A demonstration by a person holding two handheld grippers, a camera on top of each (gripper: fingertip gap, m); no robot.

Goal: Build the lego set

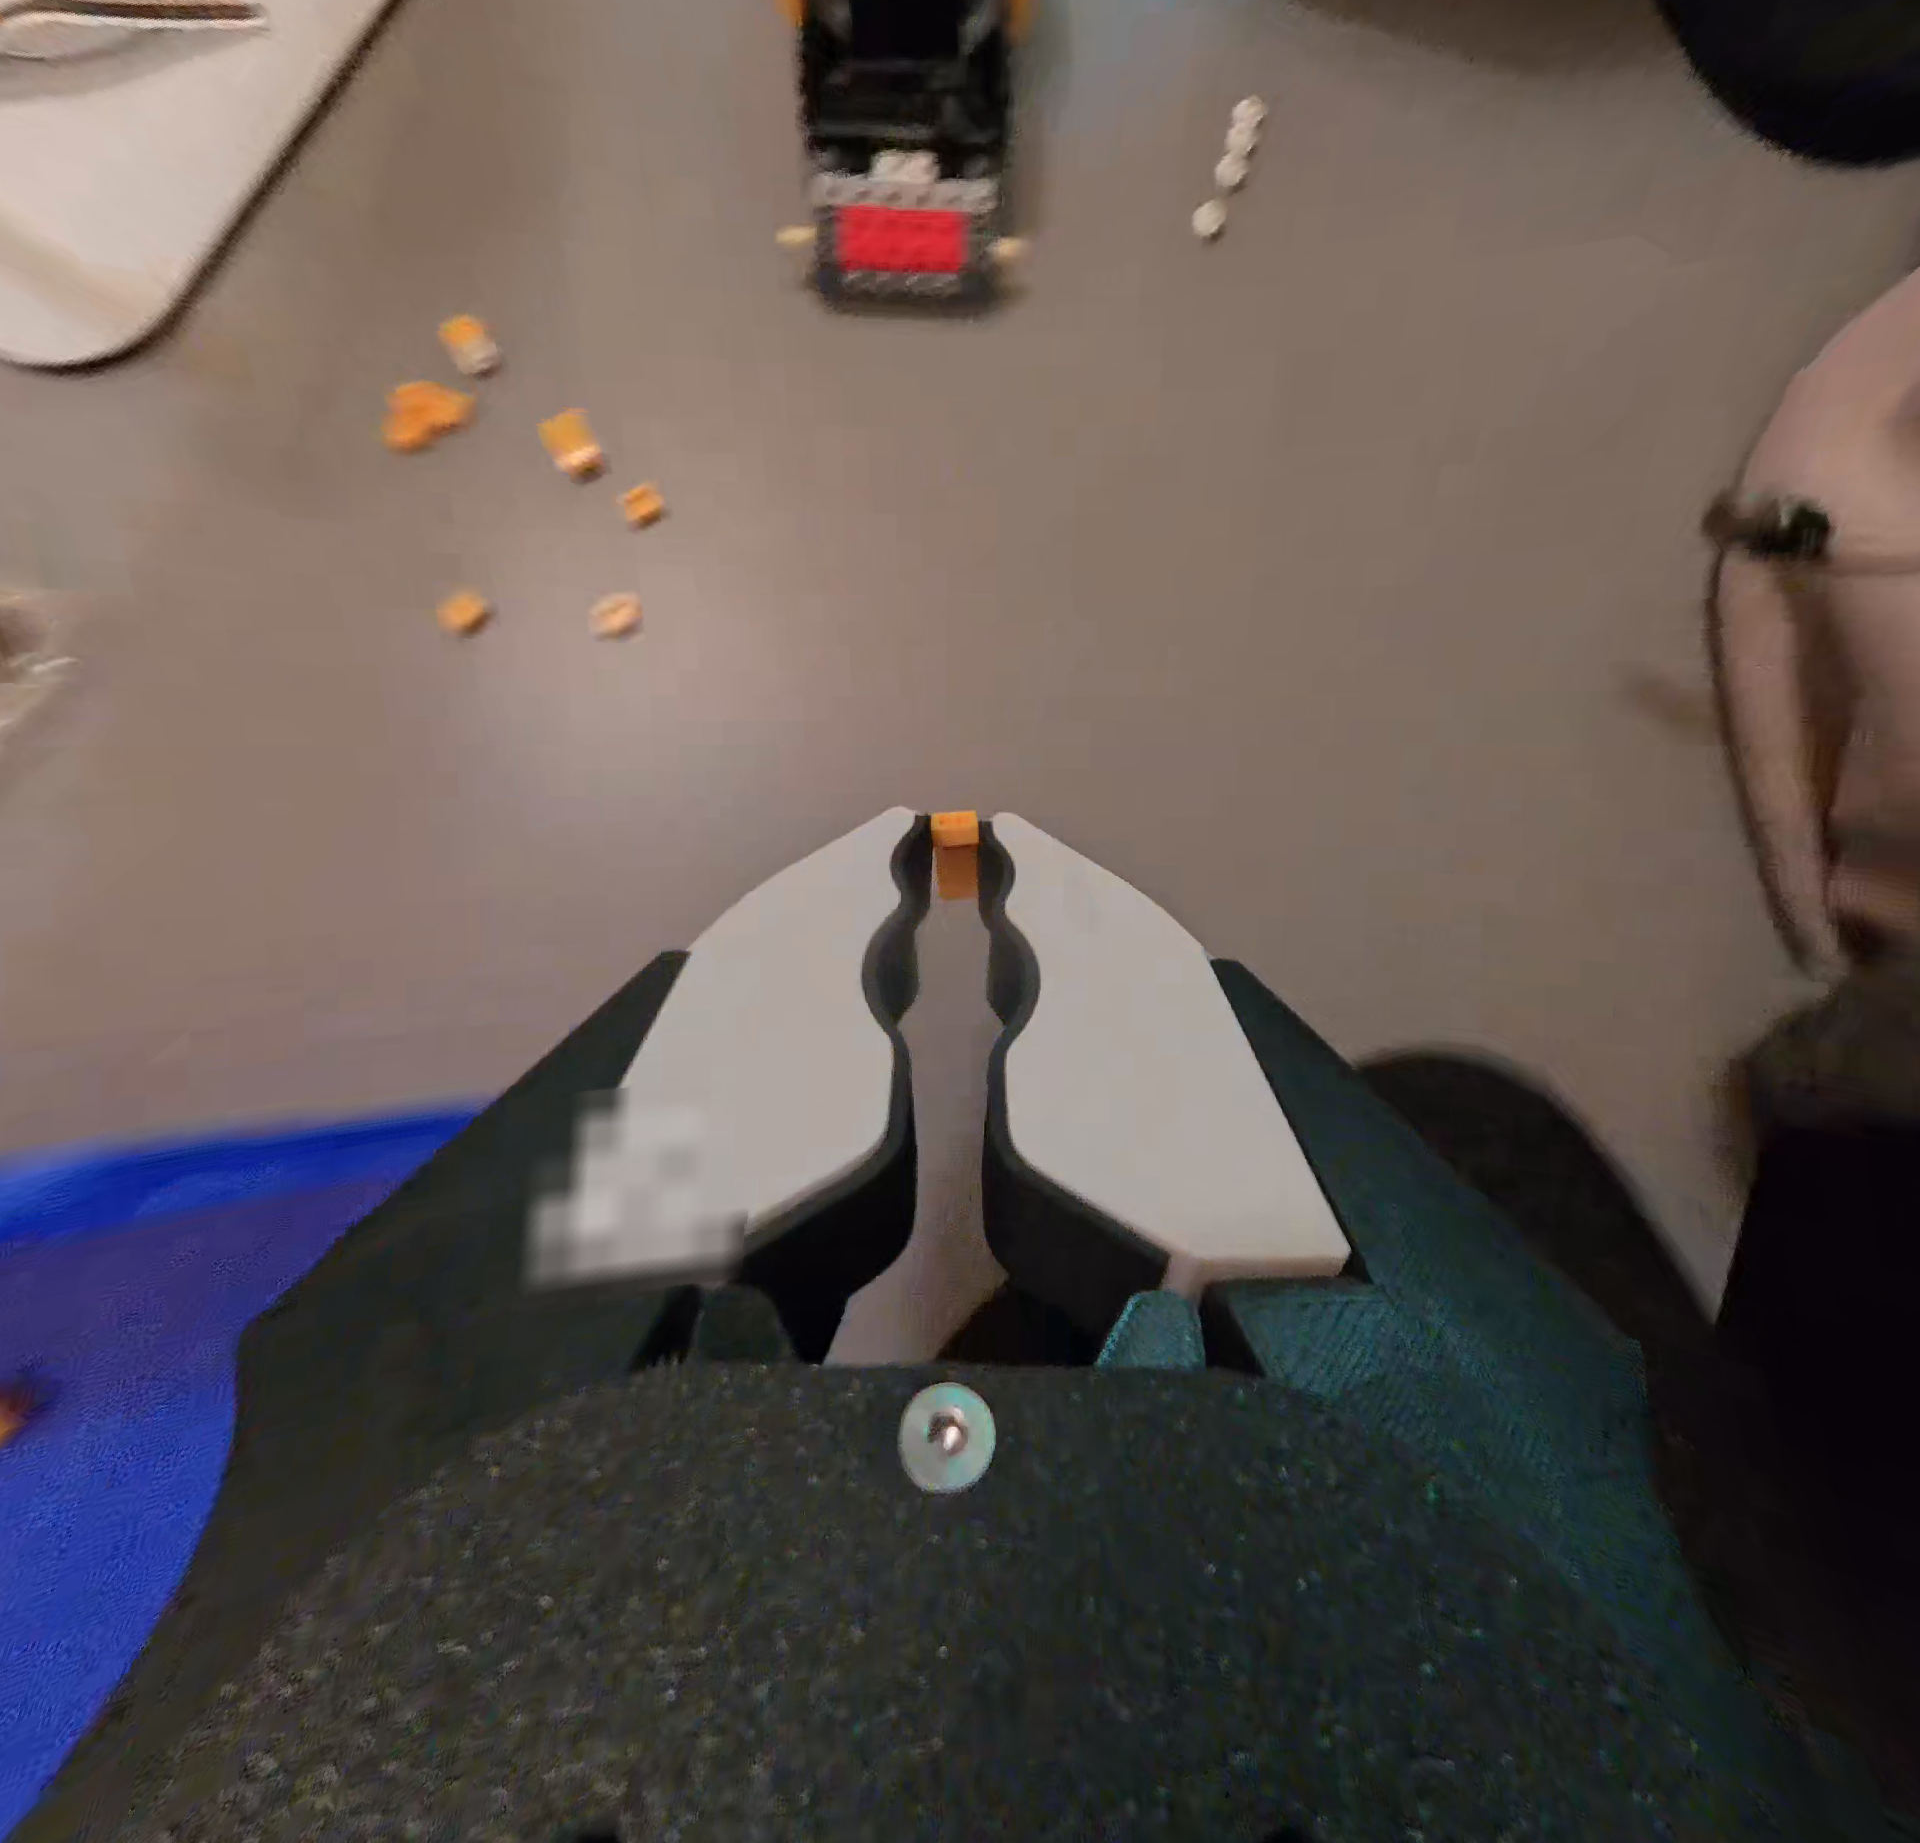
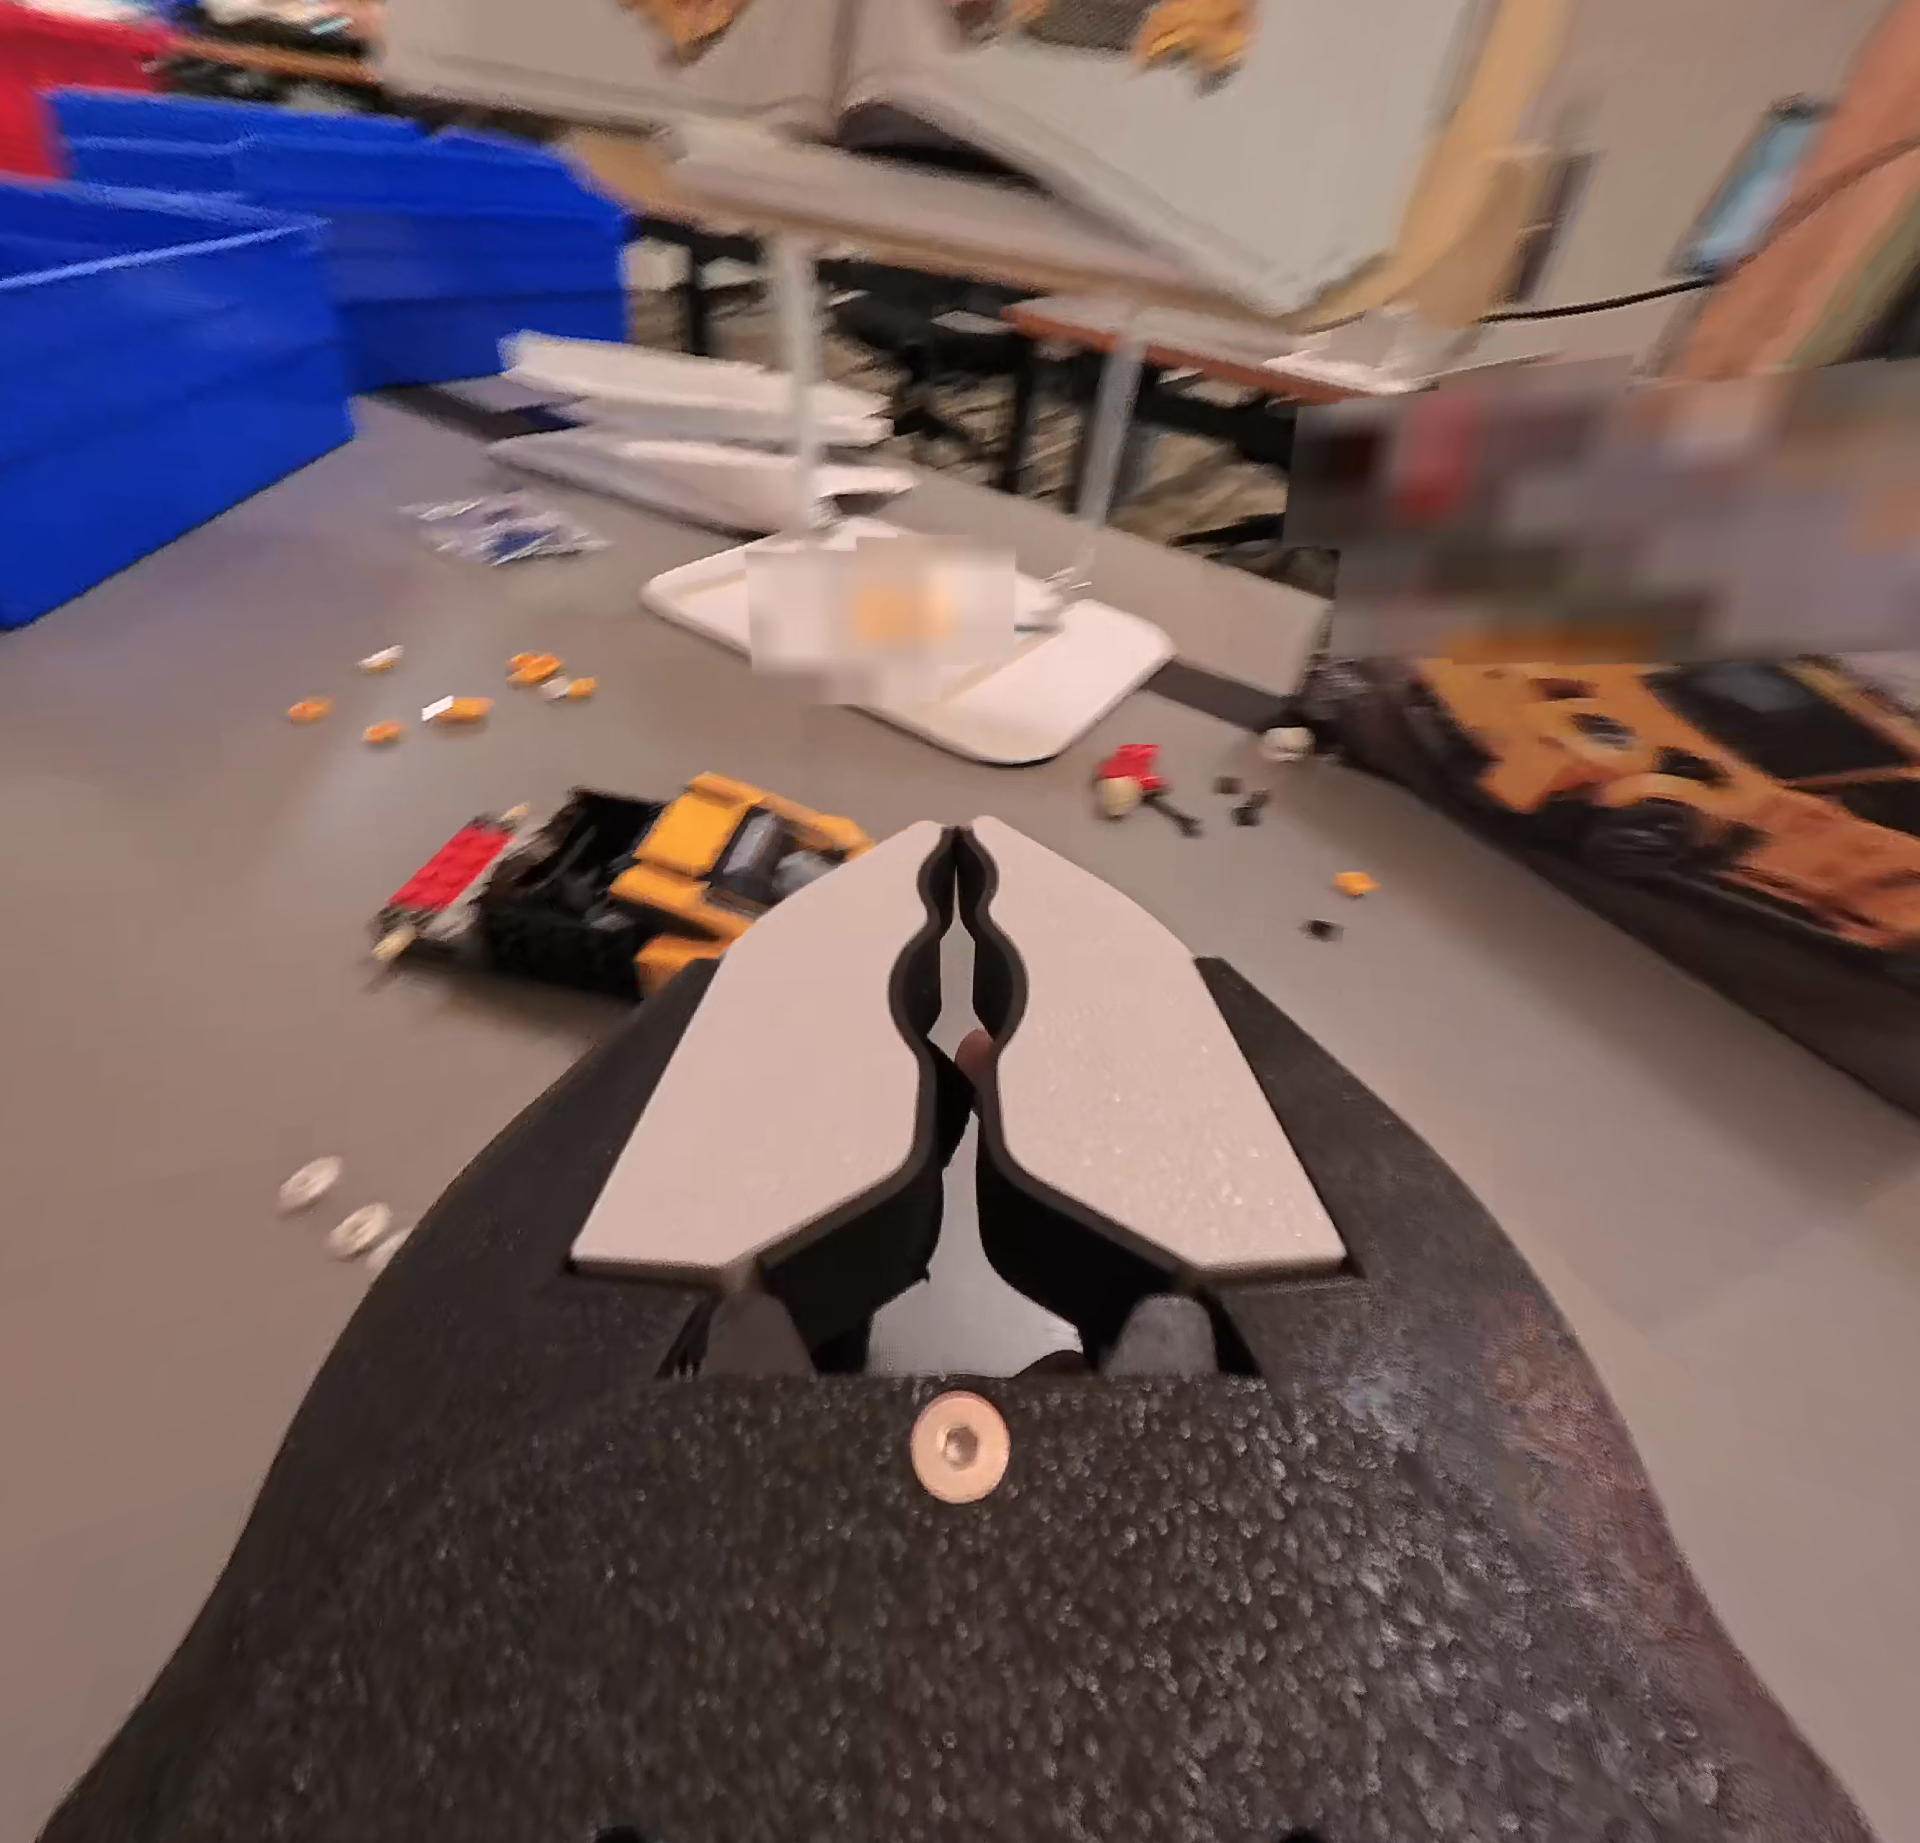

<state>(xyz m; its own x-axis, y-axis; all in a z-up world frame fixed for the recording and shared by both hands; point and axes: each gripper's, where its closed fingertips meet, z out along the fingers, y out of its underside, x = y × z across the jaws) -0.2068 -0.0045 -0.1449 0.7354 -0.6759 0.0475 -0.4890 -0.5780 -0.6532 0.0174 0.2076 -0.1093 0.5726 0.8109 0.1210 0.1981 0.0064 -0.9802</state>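
The left gripper [image 1: 956,829] is clamped on a small orange brick [image 1: 954,851] at its fingertips, above the grey table [image 1: 1247,546]. The brick looks light, rigid and smooth; grip its flat sides. The right gripper [image 2: 958,837] is closed on nothing, near the partly built orange-and-black toy car [image 2: 623,879].

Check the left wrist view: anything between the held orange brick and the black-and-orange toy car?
Nothing: bare grey tabletop between the small orange brick and the black-and-orange brick-built toy car. Loose orange pieces lie off left.
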